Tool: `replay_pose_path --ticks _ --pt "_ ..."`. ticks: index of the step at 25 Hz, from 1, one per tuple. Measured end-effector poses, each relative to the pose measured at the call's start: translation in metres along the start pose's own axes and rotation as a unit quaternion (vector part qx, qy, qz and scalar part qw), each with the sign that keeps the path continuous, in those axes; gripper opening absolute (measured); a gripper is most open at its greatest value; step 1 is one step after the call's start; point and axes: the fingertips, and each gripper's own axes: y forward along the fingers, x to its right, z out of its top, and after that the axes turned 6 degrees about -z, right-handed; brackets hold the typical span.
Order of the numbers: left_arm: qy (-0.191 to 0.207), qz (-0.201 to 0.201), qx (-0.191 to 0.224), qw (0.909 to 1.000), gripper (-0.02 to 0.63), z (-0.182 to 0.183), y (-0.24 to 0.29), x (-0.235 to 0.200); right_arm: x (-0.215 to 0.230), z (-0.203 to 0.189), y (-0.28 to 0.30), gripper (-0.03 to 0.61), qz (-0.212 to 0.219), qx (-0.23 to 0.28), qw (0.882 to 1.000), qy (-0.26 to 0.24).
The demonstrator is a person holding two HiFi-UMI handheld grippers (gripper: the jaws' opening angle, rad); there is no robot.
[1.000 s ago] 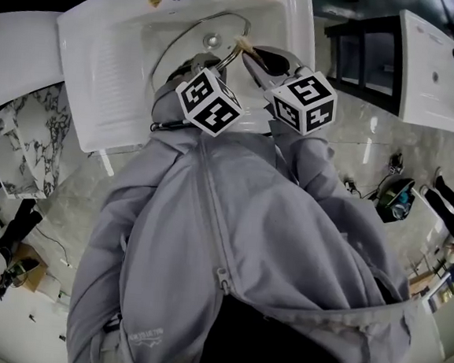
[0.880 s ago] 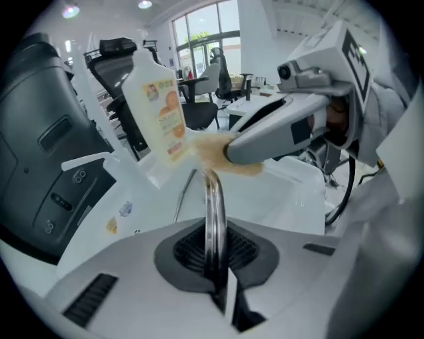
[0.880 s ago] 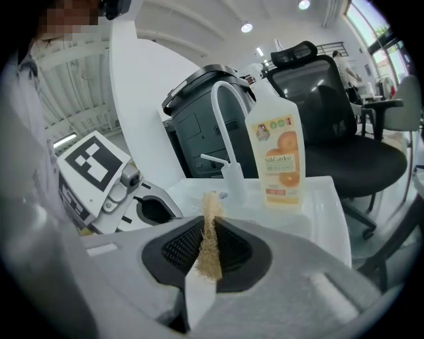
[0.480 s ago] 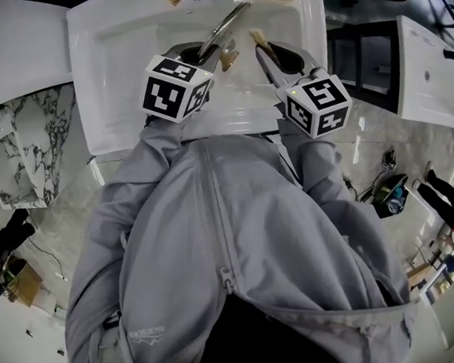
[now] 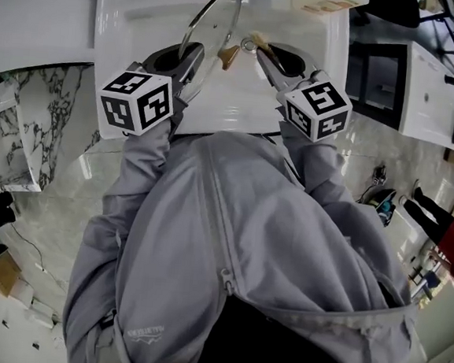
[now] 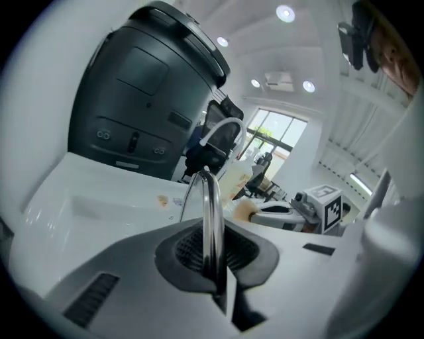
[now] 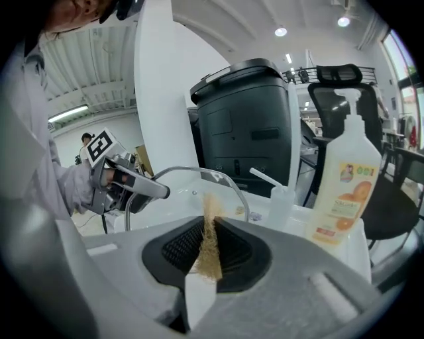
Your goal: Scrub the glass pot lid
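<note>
The glass pot lid point(image 5: 214, 19) stands on edge above the white sink point(image 5: 138, 19). My left gripper point(image 5: 194, 57) is shut on its steel rim point(image 6: 211, 218), which runs up between the jaws in the left gripper view. My right gripper point(image 5: 259, 47) is shut on a tan fibrous scrub pad point(image 7: 211, 238), held just right of the lid and close to its face. In the right gripper view the lid point(image 7: 199, 180) arches ahead of the pad, with the left gripper point(image 7: 140, 189) at its left edge. The left gripper view shows the right gripper point(image 6: 286, 213) and the pad point(image 6: 246, 212) beyond the rim.
An orange-labelled soap pump bottle point(image 7: 344, 179) and a small clear squeeze bottle point(image 7: 282, 197) stand on the sink's back ledge. A black bin point(image 7: 248, 126) rises behind the sink. A second white sink unit point(image 5: 437, 77) sits off to the right.
The lid has come up from lying tilted in the sink basin to standing on edge. My left gripper swung out to the left with it, and the right gripper stayed beside it with the pad.
</note>
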Motion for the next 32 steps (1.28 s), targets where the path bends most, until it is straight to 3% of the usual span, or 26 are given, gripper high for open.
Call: replay_pose_path --ticks 3,7,11,15,20,24,29,32 --pt "-0.05 -0.007 0.053 0.9973 0.015 0.005 -0.036 -0.02 -0.025 0.009 0.014 0.041 0.01 -0.002 1.0 -0.018" --pt "-0.111 -0.015 0.116 0.9869 0.017 0.007 -0.078 -0.049 -0.054 0.02 0.03 0.041 0.022 -0.004 0.999 -0.039" --pt "-0.171 -0.023 0.161 0.9717 0.017 0.001 -0.111 -0.076 -0.081 0.031 0.046 0.041 0.032 -0.002 0.998 -0.054" --pt "-0.24 -0.032 0.193 0.9509 0.017 -0.015 -0.139 -0.111 -0.107 0.039 0.066 0.041 0.042 -0.004 0.997 -0.064" --pt "-0.284 -0.034 0.212 0.9345 0.015 -0.034 -0.158 -0.141 -0.134 0.041 0.089 0.041 0.065 -0.02 0.994 -0.089" --pt "-0.333 -0.043 0.219 0.916 0.015 -0.05 -0.163 -0.157 -0.148 0.042 0.107 0.041 0.092 -0.032 0.99 -0.102" --pt "-0.352 -0.047 0.213 0.9101 0.017 -0.064 -0.165 -0.175 -0.17 0.058 0.14 0.041 0.136 -0.026 0.982 -0.129" --pt "-0.366 -0.048 0.219 0.9034 0.02 -0.074 -0.168 -0.185 -0.197 0.073 0.163 0.041 0.168 -0.012 0.966 -0.198"
